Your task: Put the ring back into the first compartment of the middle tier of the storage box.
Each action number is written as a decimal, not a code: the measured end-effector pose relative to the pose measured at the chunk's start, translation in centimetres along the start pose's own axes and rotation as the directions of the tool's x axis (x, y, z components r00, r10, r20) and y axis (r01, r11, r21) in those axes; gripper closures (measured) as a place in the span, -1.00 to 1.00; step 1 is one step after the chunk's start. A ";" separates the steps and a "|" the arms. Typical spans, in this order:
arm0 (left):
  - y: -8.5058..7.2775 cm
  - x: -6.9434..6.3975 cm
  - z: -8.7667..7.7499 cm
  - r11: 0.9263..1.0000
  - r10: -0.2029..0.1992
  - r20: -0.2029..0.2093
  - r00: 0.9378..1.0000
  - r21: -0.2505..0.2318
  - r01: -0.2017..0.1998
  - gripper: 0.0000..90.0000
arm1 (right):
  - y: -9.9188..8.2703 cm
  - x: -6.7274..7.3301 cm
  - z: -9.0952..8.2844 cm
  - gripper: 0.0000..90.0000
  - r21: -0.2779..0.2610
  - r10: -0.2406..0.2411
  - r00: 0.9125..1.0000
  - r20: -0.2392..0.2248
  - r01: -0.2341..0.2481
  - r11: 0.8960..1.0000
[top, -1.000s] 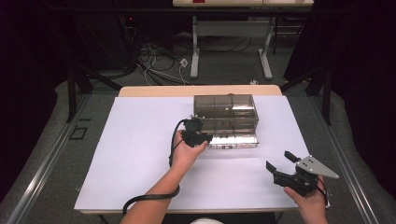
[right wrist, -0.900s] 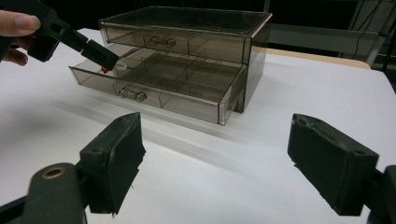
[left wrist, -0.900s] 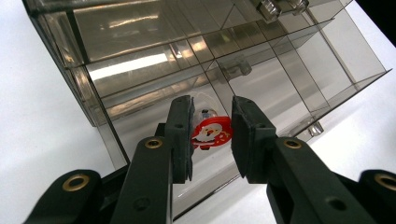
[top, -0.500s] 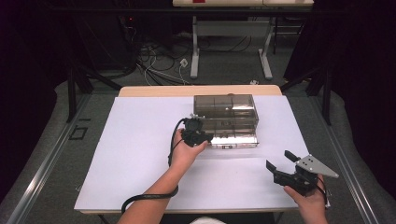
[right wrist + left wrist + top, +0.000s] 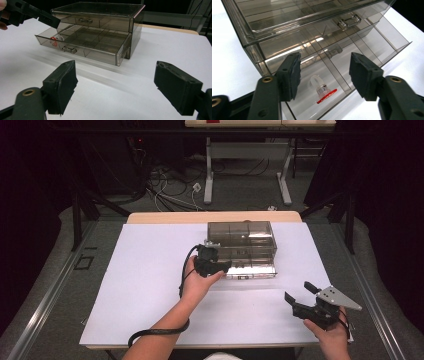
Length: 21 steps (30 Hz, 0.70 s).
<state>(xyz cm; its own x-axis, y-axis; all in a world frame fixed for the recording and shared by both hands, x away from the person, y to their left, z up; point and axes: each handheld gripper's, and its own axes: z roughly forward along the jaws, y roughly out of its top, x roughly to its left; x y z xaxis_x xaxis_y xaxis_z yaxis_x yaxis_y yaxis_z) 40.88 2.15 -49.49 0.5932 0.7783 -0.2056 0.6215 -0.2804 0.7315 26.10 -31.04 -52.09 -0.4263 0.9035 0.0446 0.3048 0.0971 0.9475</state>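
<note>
right gripper (image 5: 301, 293) sits low at the near right of the white table cover (image 5: 145, 270), held in the right hand (image 5: 332, 337), jaws wide apart with nothing between them; in its own view they frame bare cover, with the drawer box farther off. left gripper (image 5: 226, 266) is farther in, held in the left hand (image 5: 196, 285), at the left front corner of the smoky clear drawer box (image 5: 242, 231). its jaws have just been opening; they stand partly apart, pads (image 5: 292, 75) pressing on nothing. lower drawer (image 5: 82, 43) is pulled out toward the person, upper drawer shut, its handle (image 5: 348, 21) visible. in the left gripper view, a small clear ring with a red base (image 5: 322, 90) lies in the open drawer's end compartment, directly below and between the jaws, apart from both pads. beyond the table: cables (image 5: 165, 182) and desk legs (image 5: 210, 175) on the floor.
</note>
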 end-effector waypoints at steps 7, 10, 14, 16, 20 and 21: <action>-0.1 0.0 -0.2 1.000 0.016 0.020 1.000 0.007 -0.016 -0.19 | -0.1 -0.1 0.0 -0.60 -0.001 -0.002 1.000 0.000 0.002 1.000; -0.1 0.1 -0.6 0.999 0.039 0.033 0.999 -0.002 -0.039 -0.19 | -0.1 -0.1 0.0 -0.60 0.001 0.000 1.000 -0.002 0.000 1.000; -0.1 0.0 -1.2 0.999 0.041 0.047 0.998 -0.014 -0.041 -0.24 | 0.0 0.0 0.0 -0.60 0.003 0.004 1.000 0.000 -0.004 1.000; -0.2 0.0 -1.6 0.999 0.045 0.047 0.998 -0.020 -0.044 -0.27 | 0.0 0.0 0.0 -0.60 0.001 0.001 1.000 0.002 -0.001 1.000; -0.3 0.2 -2.1 0.998 0.061 0.035 0.998 -0.014 -0.060 -0.32 | 0.0 0.1 0.0 -0.60 -0.001 -0.002 1.000 0.001 0.002 1.000; -0.3 0.3 -2.3 0.997 0.070 0.037 0.997 -0.022 -0.069 -0.33 | 0.0 0.1 0.0 -0.60 -0.006 -0.005 1.000 0.002 0.005 1.000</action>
<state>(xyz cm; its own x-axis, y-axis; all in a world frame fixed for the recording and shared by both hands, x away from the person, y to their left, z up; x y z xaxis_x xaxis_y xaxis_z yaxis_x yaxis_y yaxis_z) 39.66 3.73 -48.30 0.6538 0.7354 -0.1780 0.5676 -0.3211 0.7581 26.07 -30.99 -52.04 -0.4265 0.9036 0.0395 0.2979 0.0991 0.9494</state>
